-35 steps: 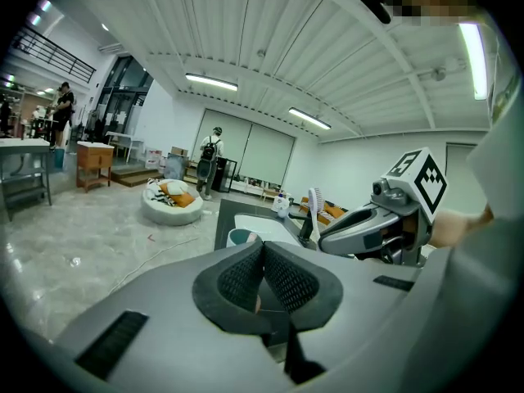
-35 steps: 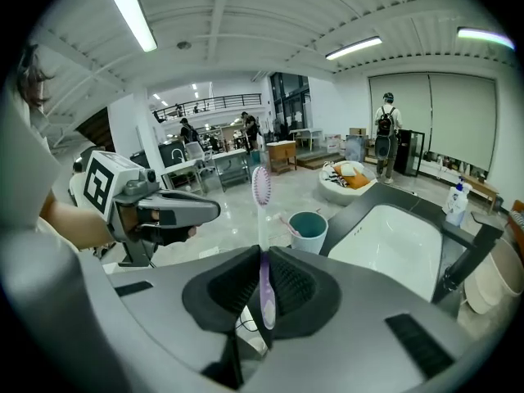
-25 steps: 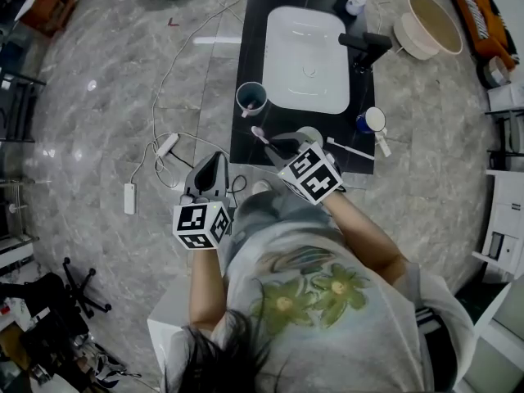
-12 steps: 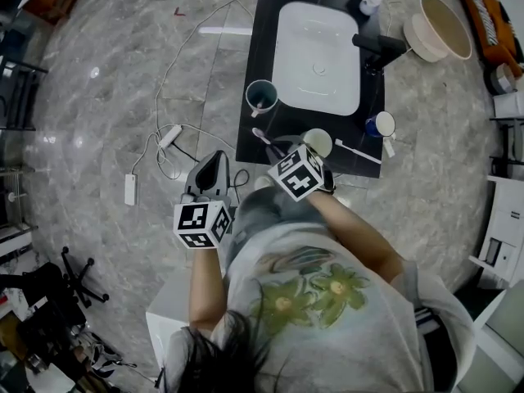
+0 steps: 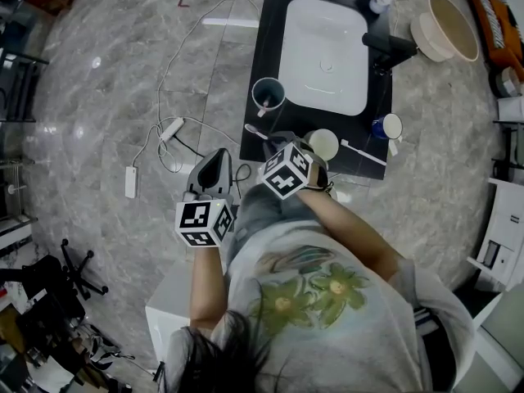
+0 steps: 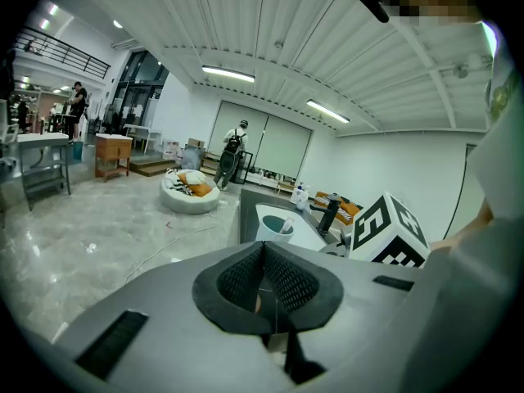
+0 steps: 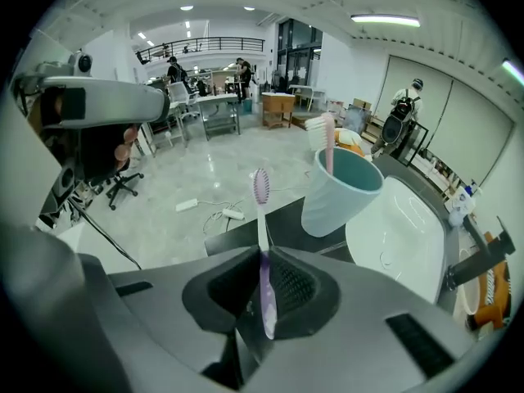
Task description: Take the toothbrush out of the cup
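My right gripper (image 5: 275,143) (image 7: 262,283) is shut on a purple toothbrush (image 7: 261,236), gripped on its handle, with the bristle head (image 5: 251,129) sticking out past the jaws over the counter's front left corner. Just beyond stands a teal cup (image 5: 268,96) (image 7: 340,191) with a pink toothbrush (image 7: 328,142) in it. A white cup (image 5: 324,143) stands right of the gripper. My left gripper (image 5: 217,160) (image 6: 266,281) hangs off the counter, to its left over the floor, shut with nothing between its pads.
The black counter (image 5: 260,64) holds a white sink (image 5: 326,51), a black faucet (image 5: 391,47), a blue cup (image 5: 385,126) and a white toothbrush (image 5: 364,153). A power strip and cables (image 5: 168,129) lie on the marble floor at left. A beige basin (image 5: 446,27) sits at right.
My right gripper has shifted left with the purple toothbrush, away from the white cup, which now shows fully. The left gripper has stayed in place.
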A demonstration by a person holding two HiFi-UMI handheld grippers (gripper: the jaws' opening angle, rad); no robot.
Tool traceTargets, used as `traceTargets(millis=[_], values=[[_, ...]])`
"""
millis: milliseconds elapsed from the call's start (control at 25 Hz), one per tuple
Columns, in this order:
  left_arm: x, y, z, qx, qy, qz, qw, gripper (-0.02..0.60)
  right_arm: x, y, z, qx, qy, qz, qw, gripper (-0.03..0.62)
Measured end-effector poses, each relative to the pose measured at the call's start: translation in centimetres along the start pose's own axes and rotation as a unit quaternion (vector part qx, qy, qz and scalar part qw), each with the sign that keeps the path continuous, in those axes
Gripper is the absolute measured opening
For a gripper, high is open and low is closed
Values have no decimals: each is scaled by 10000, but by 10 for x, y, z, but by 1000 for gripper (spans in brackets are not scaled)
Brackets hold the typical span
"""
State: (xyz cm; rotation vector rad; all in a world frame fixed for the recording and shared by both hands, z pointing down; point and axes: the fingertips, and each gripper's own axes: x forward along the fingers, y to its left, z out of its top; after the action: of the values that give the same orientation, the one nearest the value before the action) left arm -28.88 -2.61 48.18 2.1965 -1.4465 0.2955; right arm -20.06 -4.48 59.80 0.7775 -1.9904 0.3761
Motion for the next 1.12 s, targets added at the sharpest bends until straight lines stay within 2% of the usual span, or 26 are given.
traceTargets(millis=[680, 960, 1120], values=[[16, 11, -3, -7, 178, -28, 9998, 17, 49, 1, -22, -34, 547, 22, 9985, 63], [20, 10, -6, -1, 233, -80, 9997, 18, 53, 1, -24, -65, 575, 0, 9983, 63], [22, 9, -5, 15, 228, -124, 9997, 17, 52, 0, -23, 89, 539, -31, 9985, 64]])
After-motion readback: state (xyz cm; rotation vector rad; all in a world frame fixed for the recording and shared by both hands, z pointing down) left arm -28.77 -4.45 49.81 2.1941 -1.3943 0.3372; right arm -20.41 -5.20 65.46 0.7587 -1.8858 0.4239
